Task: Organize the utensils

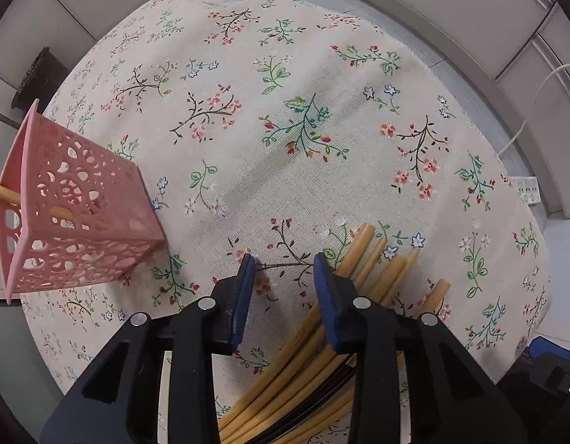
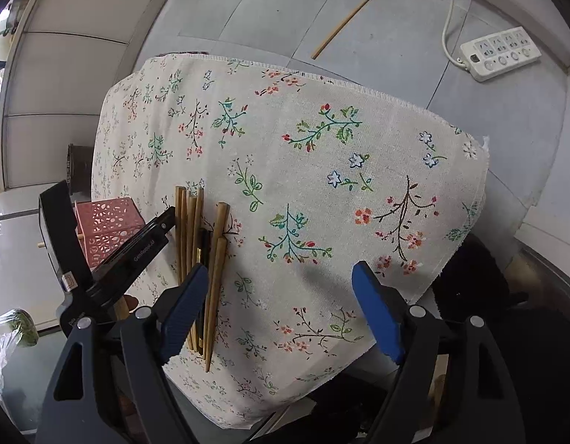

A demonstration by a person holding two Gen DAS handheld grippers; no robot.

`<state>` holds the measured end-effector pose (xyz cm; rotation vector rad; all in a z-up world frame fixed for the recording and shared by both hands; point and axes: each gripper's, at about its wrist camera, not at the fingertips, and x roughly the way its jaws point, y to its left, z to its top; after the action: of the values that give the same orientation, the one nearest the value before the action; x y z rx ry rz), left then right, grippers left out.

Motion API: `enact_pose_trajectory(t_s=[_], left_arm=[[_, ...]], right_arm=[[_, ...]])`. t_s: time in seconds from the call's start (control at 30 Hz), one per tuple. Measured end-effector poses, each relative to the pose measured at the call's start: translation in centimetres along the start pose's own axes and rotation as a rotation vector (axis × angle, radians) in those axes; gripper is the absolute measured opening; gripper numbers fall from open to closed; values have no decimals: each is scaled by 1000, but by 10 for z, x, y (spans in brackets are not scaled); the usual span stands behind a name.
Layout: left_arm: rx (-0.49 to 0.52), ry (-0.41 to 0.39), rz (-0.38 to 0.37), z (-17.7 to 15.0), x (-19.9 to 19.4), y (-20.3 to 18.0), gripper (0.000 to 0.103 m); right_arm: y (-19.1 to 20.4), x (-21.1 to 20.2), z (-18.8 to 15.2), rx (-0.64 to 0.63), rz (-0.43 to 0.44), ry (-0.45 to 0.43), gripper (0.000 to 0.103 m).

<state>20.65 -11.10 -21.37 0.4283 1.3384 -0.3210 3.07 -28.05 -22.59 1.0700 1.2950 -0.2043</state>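
Note:
Several bamboo chopsticks (image 1: pixel 362 259) lie in a loose bundle on the floral tablecloth (image 1: pixel 285 140), with a dark one among them. My left gripper (image 1: pixel 285 262) is open and empty, just left of the bundle; its right finger touches or overlaps the sticks. A pink perforated holder (image 1: pixel 74 214) stands at the left with one chopstick (image 1: pixel 3 193) poking out of it. In the right wrist view the bundle (image 2: pixel 196 236) lies at the left, the pink holder (image 2: pixel 107 229) behind the left gripper's body (image 2: pixel 137 255). My right gripper (image 2: pixel 281 296) is wide open and empty above the cloth.
A single chopstick (image 2: pixel 344 26) lies on the grey tiled floor beyond the table. A white power strip (image 2: pixel 501 53) with its cable lies at the far right on the floor. A dark object (image 1: pixel 37 77) stands off the table's left side. A plastic bag (image 2: pixel 3 347) is at the lower left.

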Motion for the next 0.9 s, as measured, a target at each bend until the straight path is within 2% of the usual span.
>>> enact_pose_trajectory(t_s=[0.1,0.27,0.33,0.37,0.43,0.57,0.63,0.67,0.77,0.9], left_arm=[[26,1,18,-1,-1,-2,25],[8,-31,2,-3,-14,-4,27],[4,-44,-1,-5,-20,-3,30],[0,-45,-21,-6,-23,-1,35],[5,-46,-40,-12,-26,-1,36],[13,-53,-1,-12,-19,3,36],[9,-32,-6,-12,-10,7,35],[13,-23,-5,-13,-4,5,31],[30,-39,-6,-11,-3,3,28],[113,-42,45,-2,-1,-19,18]], right_arm=[[-1,1,0,7,-1,3,78],[4,4,7,13,26,-13,79],[9,10,9,29,34,-11,79],[10,12,8,32,31,-11,79],[14,16,4,29,25,-4,79],[15,22,-1,29,7,10,79],[12,24,-1,44,-3,16,79],[10,26,0,51,-4,23,79],[6,29,1,64,-14,27,79],[1,28,3,76,-17,21,79]])
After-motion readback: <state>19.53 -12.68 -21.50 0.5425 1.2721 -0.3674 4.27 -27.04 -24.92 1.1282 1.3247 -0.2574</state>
